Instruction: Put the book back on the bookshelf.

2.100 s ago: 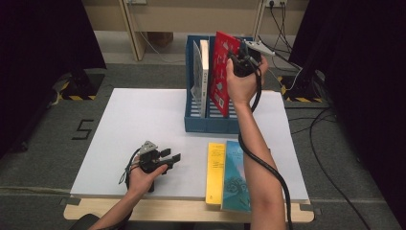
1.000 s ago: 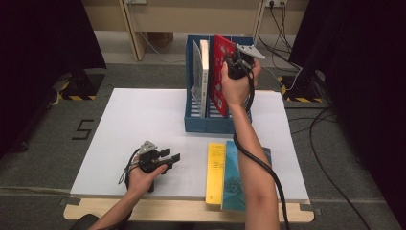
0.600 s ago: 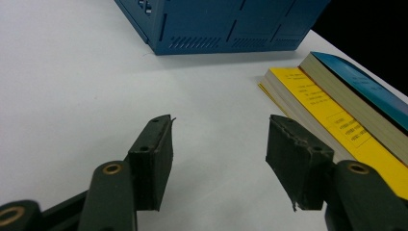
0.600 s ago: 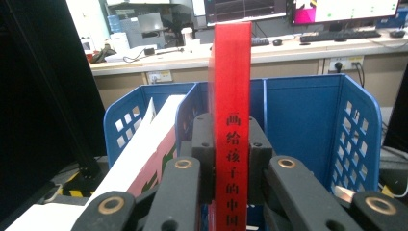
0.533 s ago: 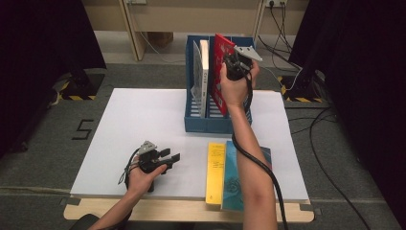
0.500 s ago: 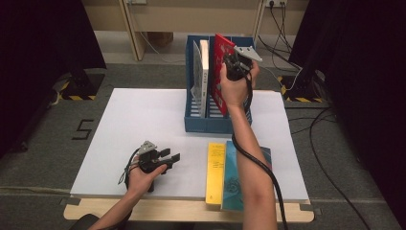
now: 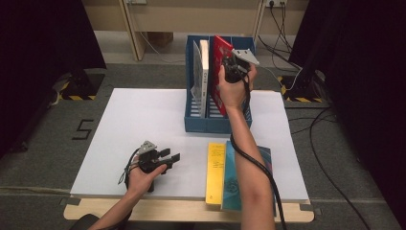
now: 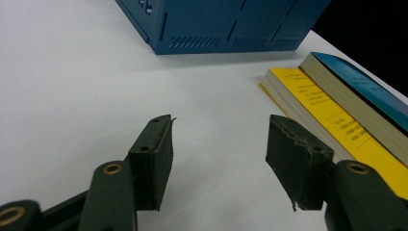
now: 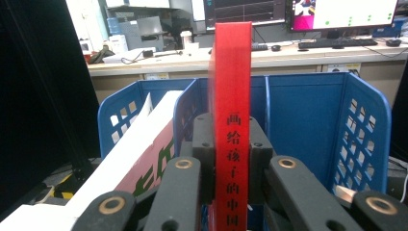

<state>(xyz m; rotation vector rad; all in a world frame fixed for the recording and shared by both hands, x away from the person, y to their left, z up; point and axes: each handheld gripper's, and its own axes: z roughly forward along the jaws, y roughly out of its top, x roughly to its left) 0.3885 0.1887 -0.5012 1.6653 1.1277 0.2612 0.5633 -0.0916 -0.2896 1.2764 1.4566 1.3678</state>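
Observation:
A red book (image 7: 220,72) stands nearly upright in the middle slot of the blue file rack (image 7: 196,122), and my right gripper (image 7: 229,64) is shut on its spine. In the right gripper view both pads clamp the red book (image 9: 232,120) by its spine, above the blue file rack (image 9: 308,106). A white book (image 7: 202,76) leans in the rack's left slot. My left gripper (image 7: 171,155) rests low over the white table (image 7: 134,120), open, with nothing between its fingertips (image 8: 154,159).
A yellow book (image 7: 215,172) and a teal book (image 7: 239,177) lie side by side at the table's front edge, right of my left gripper. In the left gripper view the yellow book (image 8: 332,115) lies just beyond the right jaw. Cables trail on the floor at the back right.
My right hand has straightened the red book from a tilt to nearly upright and moved it slightly left over the rack. The left gripper has stayed put.

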